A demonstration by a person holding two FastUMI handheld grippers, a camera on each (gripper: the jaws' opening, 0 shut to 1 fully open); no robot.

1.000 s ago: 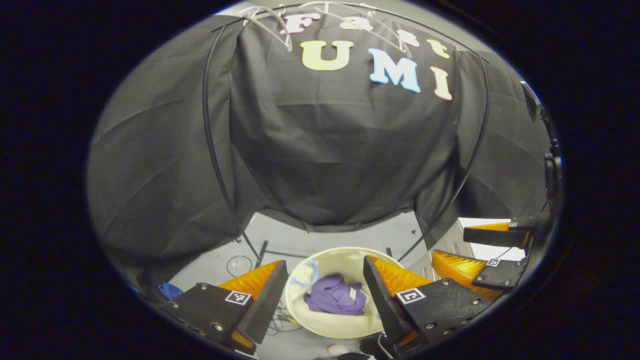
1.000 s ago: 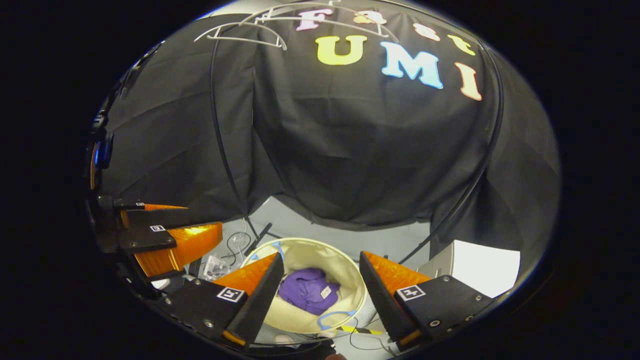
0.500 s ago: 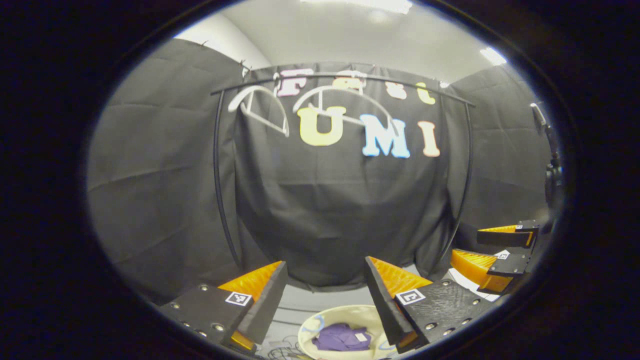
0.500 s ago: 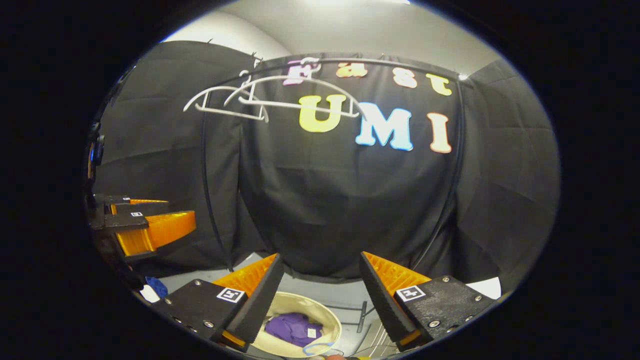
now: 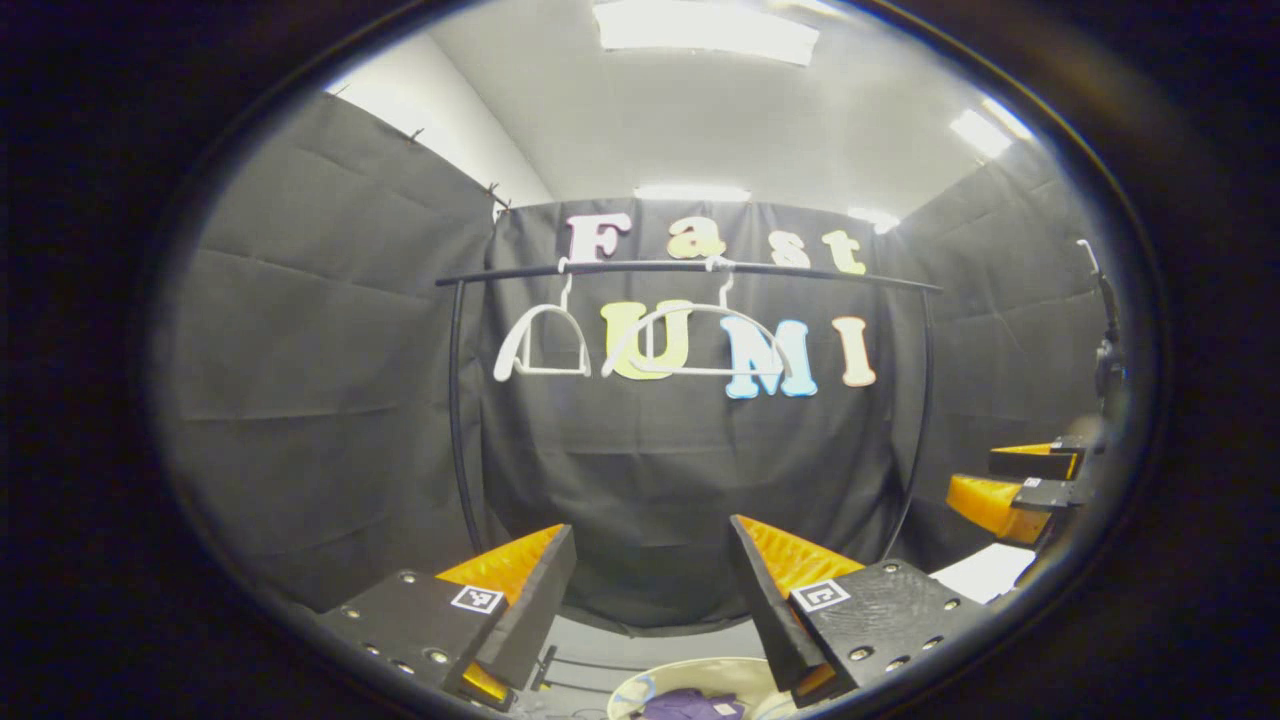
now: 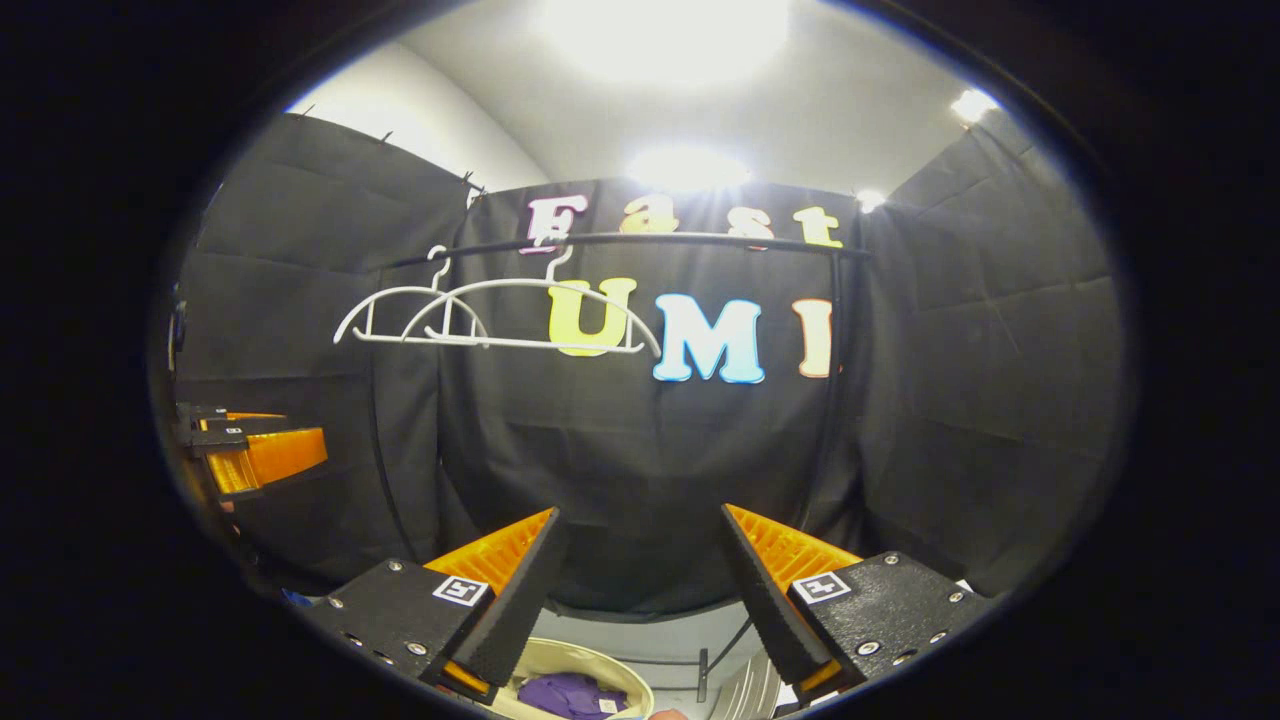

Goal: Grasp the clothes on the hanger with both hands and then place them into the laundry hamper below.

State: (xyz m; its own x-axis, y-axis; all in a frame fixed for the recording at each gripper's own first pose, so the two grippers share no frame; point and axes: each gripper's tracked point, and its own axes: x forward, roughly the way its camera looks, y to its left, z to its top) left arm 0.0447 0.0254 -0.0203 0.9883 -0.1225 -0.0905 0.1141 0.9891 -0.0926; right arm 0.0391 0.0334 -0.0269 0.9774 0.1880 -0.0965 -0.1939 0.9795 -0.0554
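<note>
Now: soft crumpled purple garment (image 6: 572,694) in cream round hamper (image 6: 590,663) below jaws | left gripper (image 5: 650,590), right gripper (image 6: 640,580) both wide, empty | light, limp; pinch a raised fold

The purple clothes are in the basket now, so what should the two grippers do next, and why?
Probably just draw both grippers back and stop. The purple clothes lie in the basket, both white hangers on the rail are bare, and the left gripper and right gripper have open, empty jaws. Nothing seems left to grasp.
</note>
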